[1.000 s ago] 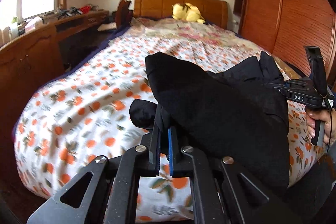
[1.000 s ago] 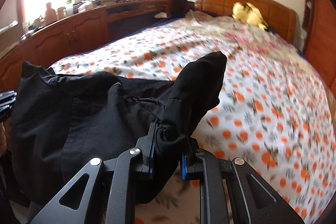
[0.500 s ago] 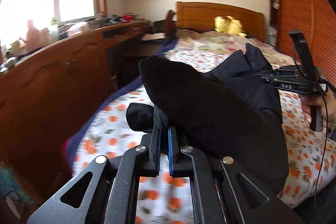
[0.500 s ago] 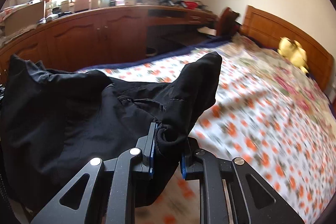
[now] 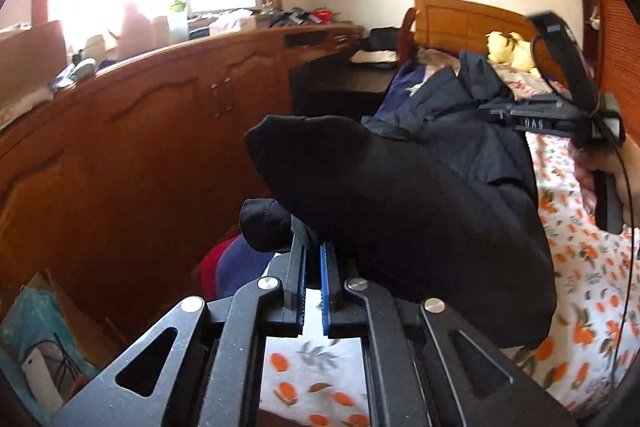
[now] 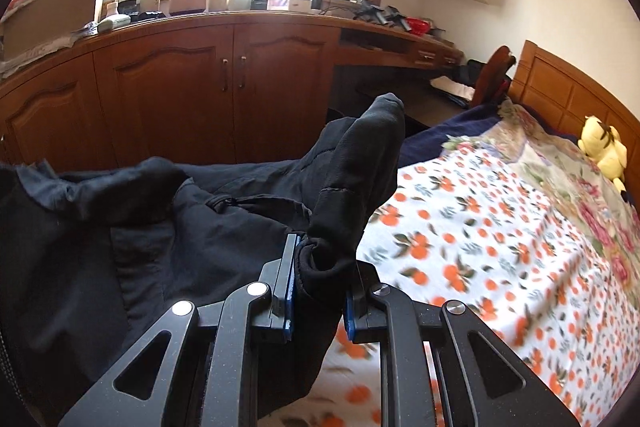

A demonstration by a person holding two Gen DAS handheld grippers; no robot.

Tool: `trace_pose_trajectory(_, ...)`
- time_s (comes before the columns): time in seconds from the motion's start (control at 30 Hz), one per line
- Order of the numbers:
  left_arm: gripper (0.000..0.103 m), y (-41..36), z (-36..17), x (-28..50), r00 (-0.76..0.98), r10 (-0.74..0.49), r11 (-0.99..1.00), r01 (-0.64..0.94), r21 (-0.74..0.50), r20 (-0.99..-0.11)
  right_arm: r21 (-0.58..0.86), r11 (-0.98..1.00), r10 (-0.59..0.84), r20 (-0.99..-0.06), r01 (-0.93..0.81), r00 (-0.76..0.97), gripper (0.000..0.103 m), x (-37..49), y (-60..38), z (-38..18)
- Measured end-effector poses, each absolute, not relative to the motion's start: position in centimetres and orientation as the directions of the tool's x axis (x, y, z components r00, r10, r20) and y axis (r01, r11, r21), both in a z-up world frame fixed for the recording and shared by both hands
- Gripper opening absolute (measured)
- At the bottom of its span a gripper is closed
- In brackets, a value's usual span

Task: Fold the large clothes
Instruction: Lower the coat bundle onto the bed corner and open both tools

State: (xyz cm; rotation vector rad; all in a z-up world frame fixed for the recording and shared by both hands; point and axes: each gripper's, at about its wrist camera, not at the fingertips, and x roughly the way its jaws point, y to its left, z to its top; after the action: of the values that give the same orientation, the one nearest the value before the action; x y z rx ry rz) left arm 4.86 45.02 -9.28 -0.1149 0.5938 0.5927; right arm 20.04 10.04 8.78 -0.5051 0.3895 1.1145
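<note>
Both views have swung since the earlier frames: the bed filled them then, now the wooden cabinets (image 6: 168, 99) and window take the 9-to-12 o'clock side, with the bed (image 6: 500, 247) pushed to 3–5 o'clock. The black garment (image 6: 180, 227) has travelled with both grippers and hangs the same way between them.

Left gripper (image 5: 313, 255): jaws nearly closed, pinching a thin fold of the garment (image 5: 400, 211); a rolled cuff-like lump sticks out at 9 o'clock of the fingers. Right gripper (image 6: 320, 267): jaws narrow but parted, clamped on a thicker bunch of cloth, with a sleeve or leg end standing up at 12 o'clock. In the left view the right gripper (image 5: 532, 115) shows at 2 o'clock, with the person's hand (image 5: 600, 179) on its handle.

Garment location: lifted, slung between the two grippers over the near edge of the bed, its lower part draping toward the floral sheet. Can't tell if it touches.

Progress, as judged: early. Picked up and gripped at two points, that's the done part. It looks bunched and wrinkled, with no clean fold visible. Left: lay it flat on the bed, smooth it, make the folds. A yellow plush toy (image 6: 602, 147) sits by the headboard at 2–3 o'clock, well apart from the work.
</note>
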Motion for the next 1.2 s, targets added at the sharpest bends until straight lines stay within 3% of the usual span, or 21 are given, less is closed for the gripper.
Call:
trace_pose_trajectory(0.27, 0.006, 46.3, -12.6, 3.0, 0.623, 0.496, 0.808, -0.587, 0.057, -0.605, -0.166, 0.357, 0.702, -0.601, -0.919, 0.381, 0.026, 21.9, 10.3, 6.2)
trace_pose_trajectory(0.4, 0.006, 46.3, -13.0, 3.0, 0.609, 0.503, 0.806, -0.587, 0.077, -0.613, -0.079, 0.385, 0.7, -0.624, -0.92, 0.347, 0.046, 22.3, 9.5, 7.1)
trace_pose_trajectory(0.63, 0.017, 44.8, -12.1, 0.9, 0.6, 0.533, 0.778, -0.624, 0.068, -0.597, -0.059, 0.354, 0.741, -0.591, -0.933, 0.318, 0.048, 20.1, 7.1, 6.8)
trace_pose_trajectory(0.7, 0.042, 43.9, -11.0, -0.1, 0.621, 0.532, 0.783, -0.619, 0.057, -0.575, -0.042, 0.34, 0.756, -0.582, -0.939, 0.3, 0.048, 19.9, 6.4, 6.5)
trace_pose_trajectory(0.73, 0.044, 43.9, -10.5, -0.4, 0.633, 0.53, 0.787, -0.615, 0.05, -0.565, -0.037, 0.328, 0.766, -0.574, -0.944, 0.288, 0.048, 19.9, 6.2, 6.3)
trace_pose_trajectory(0.77, 0.052, 43.8, -9.8, -0.5, 0.641, 0.528, 0.791, -0.611, 0.046, -0.557, -0.047, 0.316, 0.77, -0.571, -0.948, 0.285, 0.048, 19.5, 6.1, 6.2)
trace_pose_trajectory(0.8, 0.069, 43.6, -9.1, -0.5, 0.65, 0.524, 0.795, -0.605, 0.044, -0.551, -0.059, 0.304, 0.769, -0.574, -0.951, 0.281, 0.048, 19.2, 6.0, 6.0)
trace_pose_trajectory(0.87, 0.081, 43.2, -7.6, -0.1, 0.686, 0.505, 0.814, -0.581, 0.024, -0.524, -0.055, 0.258, 0.77, -0.591, -0.965, 0.24, 0.048, 18.5, 6.2, 5.7)
trace_pose_trajectory(1.0, 0.081, 42.2, -5.1, 2.7, 0.723, 0.49, 0.838, -0.545, 0.033, -0.488, -0.039, 0.209, 0.772, -0.607, -0.977, 0.189, 0.048, 17.1, 6.0, 5.2)
trace_pose_trajectory(1.13, 0.081, 43.1, -6.3, 6.3, 0.675, 0.49, 0.841, -0.532, 0.096, -0.552, -0.047, 0.204, 0.769, -0.611, -0.978, 0.19, 0.048, 17.4, 5.5, 5.0)
trace_pose_trajectory(1.2, 0.07, 44.1, -8.0, 7.4, 0.614, 0.518, 0.823, -0.549, 0.149, -0.596, -0.037, 0.197, 0.769, -0.614, -0.98, 0.178, 0.048, 17.5, 5.2, 5.2)
